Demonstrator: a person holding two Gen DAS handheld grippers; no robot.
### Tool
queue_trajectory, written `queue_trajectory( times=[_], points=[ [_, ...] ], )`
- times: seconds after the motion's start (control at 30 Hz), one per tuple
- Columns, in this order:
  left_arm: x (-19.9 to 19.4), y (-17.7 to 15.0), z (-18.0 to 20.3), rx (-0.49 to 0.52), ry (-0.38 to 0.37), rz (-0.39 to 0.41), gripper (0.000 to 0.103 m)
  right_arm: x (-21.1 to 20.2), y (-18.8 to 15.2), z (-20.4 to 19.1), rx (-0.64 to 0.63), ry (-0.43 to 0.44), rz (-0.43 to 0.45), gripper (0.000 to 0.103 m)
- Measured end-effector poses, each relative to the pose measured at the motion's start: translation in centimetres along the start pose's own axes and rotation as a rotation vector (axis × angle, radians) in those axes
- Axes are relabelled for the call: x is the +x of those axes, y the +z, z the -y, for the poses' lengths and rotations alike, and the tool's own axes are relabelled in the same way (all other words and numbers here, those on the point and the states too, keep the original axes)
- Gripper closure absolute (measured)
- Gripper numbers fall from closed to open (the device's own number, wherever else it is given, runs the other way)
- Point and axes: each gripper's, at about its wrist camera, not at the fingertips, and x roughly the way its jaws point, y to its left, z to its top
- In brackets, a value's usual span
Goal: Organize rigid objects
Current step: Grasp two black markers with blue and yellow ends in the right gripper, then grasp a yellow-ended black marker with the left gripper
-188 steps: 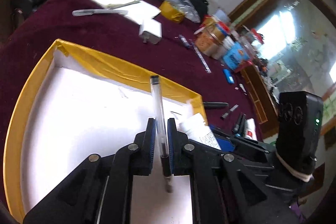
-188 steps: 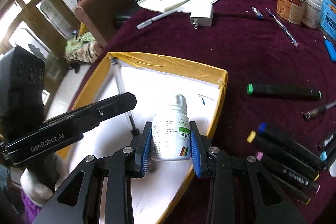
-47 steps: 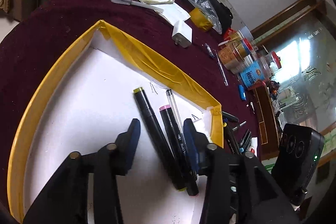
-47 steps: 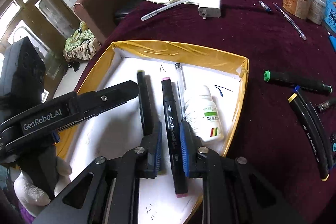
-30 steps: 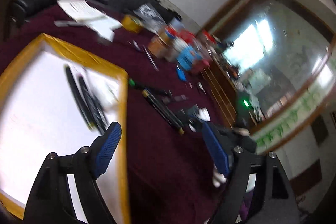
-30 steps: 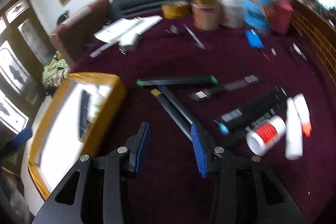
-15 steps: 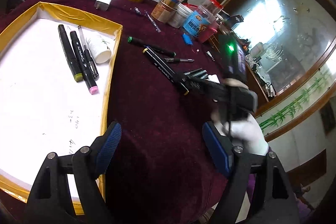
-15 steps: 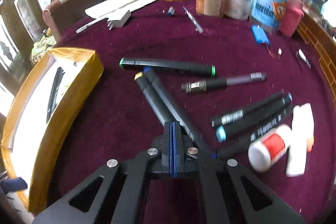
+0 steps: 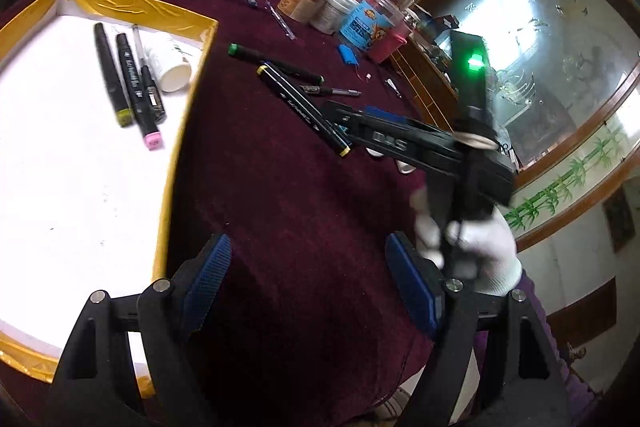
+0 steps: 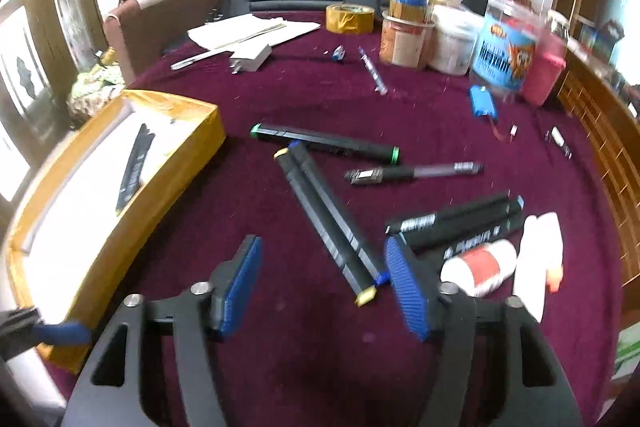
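Observation:
My right gripper (image 10: 324,283) hovers low over the maroon tablecloth and its jaws are opening. The near ends of a yellow-tipped and a blue-tipped black marker (image 10: 328,223) lie between the pads, close to the right one, and nothing presses on them. My left gripper (image 9: 308,267) stands wide open over bare cloth, just right of the yellow-rimmed tray (image 9: 132,11). Inside the tray lie two black markers (image 9: 114,75), a clear pen and a white pill bottle (image 9: 170,67). In the left wrist view a white-gloved hand (image 9: 484,247) holds the right gripper (image 9: 352,115) by the yellow-tipped marker (image 9: 304,111).
On the cloth lie a green-capped marker (image 10: 324,143), a gel pen (image 10: 412,173), more black markers (image 10: 456,223), a red-labelled white bottle (image 10: 480,267) and a white tube (image 10: 540,259). Jars (image 10: 500,55), a tape roll (image 10: 350,17), a charger (image 10: 250,61) and papers stand behind.
The right jaws, shut tight half a second ago, now stand apart around the marker ends. Before that both grippers swung away from the tray to the loose markers.

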Motion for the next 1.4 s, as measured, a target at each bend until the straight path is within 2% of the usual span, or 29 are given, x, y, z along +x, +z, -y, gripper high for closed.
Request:
queue_trajectory(
  times=[0.2,0.27,0.37,0.5,0.67,0.7,0.73,0.8,0.87,0.93,1.03,1.13,1.2,1.4],
  points=[
    [-1.6,-0.3,-1.9,-0.041,0.029,0.026,0.023,4.3,1.4,-0.1,0.003,0.018,-0.107,0.045],
    [-1.9,-0.5,-2.3,-0.054,0.006,0.026,0.023,5.5,1.4,0.1,0.012,0.001,-0.149,0.067],
    [-2.0,-0.7,-2.1,-0.049,0.011,0.028,0.023,5.2,1.1,1.1,0.081,0.045,-0.178,0.076],
    [-1.6,-0.7,-1.7,-0.044,0.001,0.018,0.023,3.4,-1.1,1.5,0.128,0.086,-0.205,0.076],
    [-1.0,-0.7,-1.1,-0.027,-0.005,0.007,0.023,-0.7,-6.2,1.6,0.170,0.097,-0.206,0.075],
    [-0.9,-0.7,-1.0,-0.024,-0.006,0.005,0.023,-1.3,-6.9,1.7,0.174,0.117,-0.198,0.072],
    [-0.6,-0.7,-0.8,-0.022,-0.010,0.000,0.023,-1.6,-7.3,2.0,0.180,0.156,-0.197,0.065],
    [-0.3,-0.9,-0.3,-0.012,-0.018,-0.016,0.023,-2.6,-7.6,3.1,0.231,0.226,-0.167,0.064],
    [0.0,-1.2,0.4,0.008,-0.017,-0.028,0.023,-4.2,-7.6,4.1,0.234,0.214,-0.075,0.063],
    [0.2,-1.3,0.9,0.018,-0.015,-0.033,0.023,-4.8,-7.6,4.8,0.222,0.179,-0.038,0.062],
    [0.3,-1.4,1.3,0.023,-0.006,-0.034,0.024,-4.0,-8.0,5.4,0.221,0.188,-0.072,0.063],
    [0.8,-1.4,1.6,0.026,0.013,-0.039,0.023,-3.2,-8.3,5.1,0.201,0.199,-0.087,0.080],
    [1.0,-1.4,1.9,0.038,0.027,-0.042,0.023,-3.0,-8.5,4.8,0.196,0.201,-0.086,0.080],
    [2.3,-1.3,3.4,0.068,0.035,-0.067,0.024,-1.8,-7.7,3.6,0.146,0.107,-0.095,0.080]
  ],
)
